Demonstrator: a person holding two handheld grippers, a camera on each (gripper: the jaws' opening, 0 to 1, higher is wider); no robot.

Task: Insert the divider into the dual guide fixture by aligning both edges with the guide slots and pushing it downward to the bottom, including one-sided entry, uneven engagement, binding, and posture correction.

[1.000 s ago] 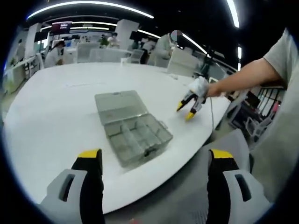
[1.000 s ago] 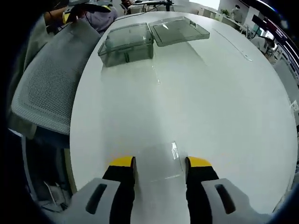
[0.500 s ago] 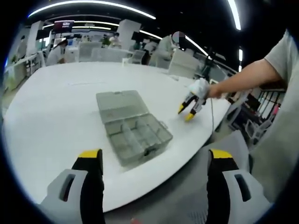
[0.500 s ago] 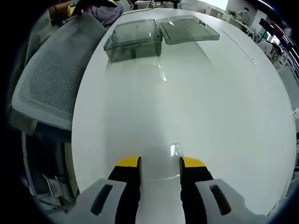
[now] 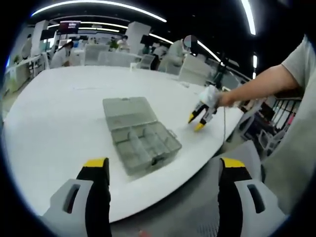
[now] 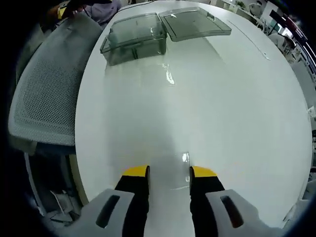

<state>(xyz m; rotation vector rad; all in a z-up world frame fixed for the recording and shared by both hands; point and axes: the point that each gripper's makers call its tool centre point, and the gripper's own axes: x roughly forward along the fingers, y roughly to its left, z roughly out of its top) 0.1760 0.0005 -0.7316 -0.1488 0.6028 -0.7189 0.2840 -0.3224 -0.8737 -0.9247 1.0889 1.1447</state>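
Two claws, two jobs: right claw (image 6: 166,173) low on worktop (image 6: 237,108), jaws part-open astride clear divider (image 6: 177,174), likely to lift it; left claw (image 5: 160,165) wide open, empty, near open compartment box (image 5: 140,139)

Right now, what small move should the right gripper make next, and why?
Probably close the right gripper on the clear divider and lift it. That thin sheet lies flat on the white table between its partly open jaws, while the compartment box stands open farther off.
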